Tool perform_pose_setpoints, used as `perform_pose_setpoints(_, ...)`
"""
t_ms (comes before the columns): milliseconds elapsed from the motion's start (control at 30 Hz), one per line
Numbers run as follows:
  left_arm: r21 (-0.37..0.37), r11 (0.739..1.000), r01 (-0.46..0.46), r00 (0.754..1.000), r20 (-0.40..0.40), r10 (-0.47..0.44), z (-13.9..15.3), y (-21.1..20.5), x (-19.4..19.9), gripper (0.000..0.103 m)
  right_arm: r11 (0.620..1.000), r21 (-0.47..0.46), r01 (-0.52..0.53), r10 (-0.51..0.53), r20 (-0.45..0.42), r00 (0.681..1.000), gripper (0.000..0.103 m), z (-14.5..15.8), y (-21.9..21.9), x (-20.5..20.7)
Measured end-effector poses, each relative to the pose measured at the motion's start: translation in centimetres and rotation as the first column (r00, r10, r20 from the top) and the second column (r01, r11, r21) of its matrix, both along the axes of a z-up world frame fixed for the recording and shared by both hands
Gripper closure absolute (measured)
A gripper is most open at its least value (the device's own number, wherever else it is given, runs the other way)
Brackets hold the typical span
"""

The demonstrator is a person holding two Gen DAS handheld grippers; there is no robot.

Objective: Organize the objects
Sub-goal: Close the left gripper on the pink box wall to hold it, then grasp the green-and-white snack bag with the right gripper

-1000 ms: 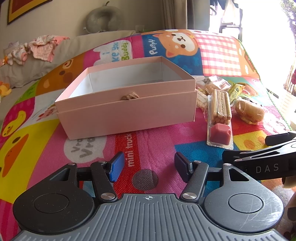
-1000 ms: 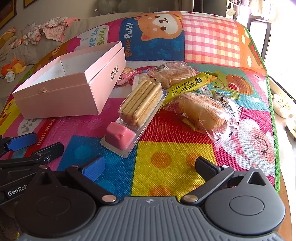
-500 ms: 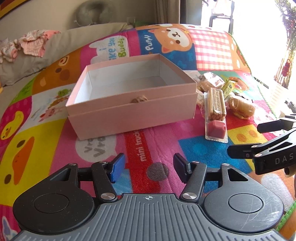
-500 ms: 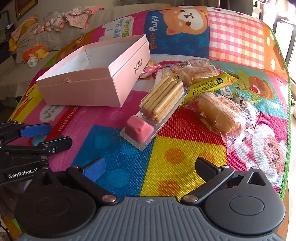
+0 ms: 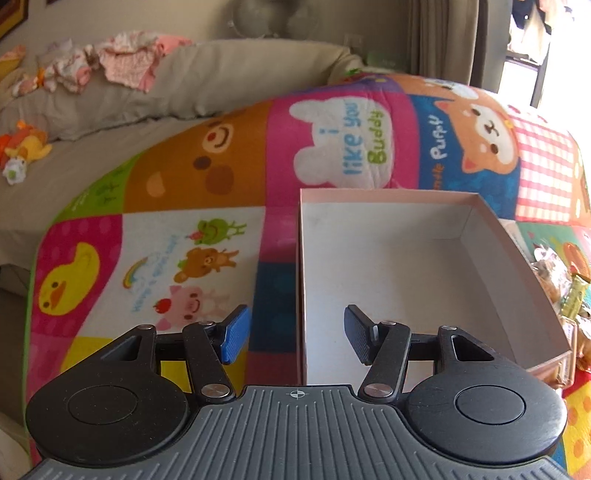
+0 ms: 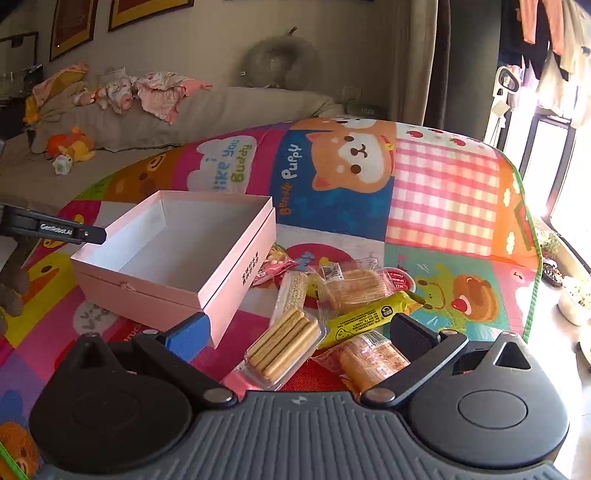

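Our pink cardboard box [image 6: 177, 254] sits empty; every wrapped snack packet [image 6: 284, 347] remains outside, both claws [image 5: 293, 339] [image 6: 299, 334] open, holding nothing.

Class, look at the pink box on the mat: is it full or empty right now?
Empty. The pink box is open, and both views show only its bare white floor and walls; the snack packets lie outside, on the mat beside it.

Upper left: beige sofa [image 6: 207, 110] strewn with pink clothes [image 6: 162, 90], framed pictures [image 6: 74, 26] above. Far right: bright window [image 6: 569, 166], perhaps hanging laundry [image 6: 543, 33] overhead.
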State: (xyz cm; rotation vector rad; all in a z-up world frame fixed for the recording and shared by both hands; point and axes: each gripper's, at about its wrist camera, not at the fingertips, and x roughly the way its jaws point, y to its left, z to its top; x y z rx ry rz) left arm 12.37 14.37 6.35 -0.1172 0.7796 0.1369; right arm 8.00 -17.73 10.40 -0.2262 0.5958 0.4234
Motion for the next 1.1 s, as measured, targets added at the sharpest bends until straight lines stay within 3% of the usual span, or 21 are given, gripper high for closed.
perform_pose_setpoints(100, 0.005, 1.000, 0.031, 0.998, -0.050, -0.031, -1.5, 0.1, 2.6, 0.051, 1.000, -0.005, 0.016, -0.017, -0.014, 1.000, 0.000, -0.7, 0.0, 1.0)
perform_pose_setpoints(167, 0.002, 0.999, 0.054, 0.997, -0.063, -0.054, -2.0, 0.1, 3.6, 0.067, 0.999, -0.005, 0.032, -0.032, -0.031, 0.999, 0.000, -1.4, -0.3, 1.6)
perform_pose_setpoints(200, -0.005, 0.998, 0.056, 0.995, -0.078, -0.056, -2.3, 0.1, 4.0, 0.084, 0.999, -0.003, 0.040, -0.040, -0.044, 0.998, 0.000, -1.7, -0.5, 2.0)
perform_pose_setpoints(300, -0.006, 0.999, 0.045, 0.992, -0.122, -0.045, -3.2, 0.4, 4.7, 0.091, 0.999, 0.003, 0.046, -0.046, -0.066, 0.997, 0.000, -2.4, -0.8, 3.0)
perform_pose_setpoints(400, -0.004, 0.999, 0.042, 0.992, -0.119, -0.042, -3.5, 0.7, 4.2, 0.095, 1.000, -0.018, 0.022, -0.023, -0.025, 0.999, 0.001, -1.9, -0.5, 4.4)
perform_pose_setpoints(467, -0.031, 0.999, 0.043, 0.991, -0.124, -0.047, -3.3, 1.1, 3.8, 0.095, 0.999, -0.036, -0.016, 0.015, -0.026, 1.000, 0.009, -1.2, 0.1, 6.2)
perform_pose_setpoints(533, -0.037, 0.999, 0.040, 0.991, -0.124, -0.044, -3.1, 1.5, 3.1, 0.095, 0.998, -0.037, -0.044, 0.041, -0.082, 0.996, 0.023, -0.7, 1.3, 9.1)
perform_pose_setpoints(767, -0.053, 0.997, -0.058, 0.991, -0.121, 0.052, -2.4, 5.2, -0.4, 0.094, 0.989, 0.014, -0.146, 0.145, -0.248, 0.958, 0.025, -3.0, 6.0, 16.2)
perform_pose_setpoints(900, -0.068, 0.995, -0.068, 0.990, -0.127, 0.059, -2.2, 6.4, -1.3, 0.094, 0.979, -0.033, -0.200, 0.184, -0.265, 0.946, 0.025, -5.4, 9.2, 17.9)
perform_pose_setpoints(967, -0.060, 0.996, -0.066, 0.990, -0.125, 0.058, -2.2, 6.2, -1.3, 0.094, 0.982, -0.047, -0.185, 0.165, -0.282, 0.945, 0.024, -6.4, 10.4, 19.4)
perform_pose_setpoints(1100, -0.074, 0.994, -0.077, 0.990, -0.119, 0.068, -2.2, 6.1, -1.4, 0.093, 0.985, 0.013, -0.171, 0.163, -0.384, 0.909, 0.024, -7.4, 11.1, 21.6)
